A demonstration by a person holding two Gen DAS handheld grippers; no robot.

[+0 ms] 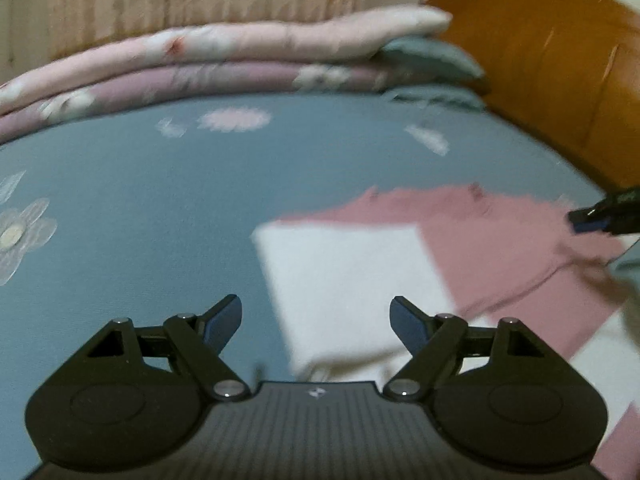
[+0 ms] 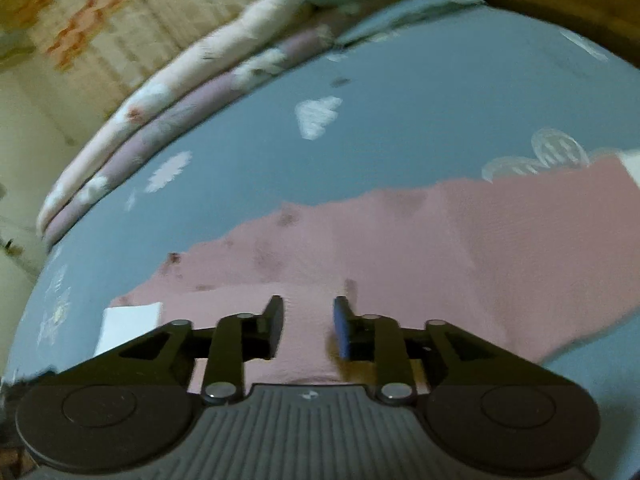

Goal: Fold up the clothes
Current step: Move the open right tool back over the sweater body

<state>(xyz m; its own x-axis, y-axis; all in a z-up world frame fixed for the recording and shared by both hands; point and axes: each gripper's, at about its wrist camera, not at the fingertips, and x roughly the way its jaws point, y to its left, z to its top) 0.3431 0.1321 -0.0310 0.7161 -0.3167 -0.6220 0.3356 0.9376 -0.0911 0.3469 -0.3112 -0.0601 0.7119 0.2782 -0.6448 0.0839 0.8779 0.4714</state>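
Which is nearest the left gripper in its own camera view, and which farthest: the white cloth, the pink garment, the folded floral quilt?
From the left gripper:
1. White cloth, just ahead between the open fingers.
2. Pink garment, ahead to the right.
3. Folded floral quilt, along the bed's far edge.

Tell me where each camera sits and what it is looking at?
Left wrist: sits on the left hand-held gripper, looking down across the bed at a pink and white garment; its open fingers show.
Right wrist: sits on the right hand-held gripper, over the garment; its fingers show, apart.
Shared: bed, garment, folded quilt.
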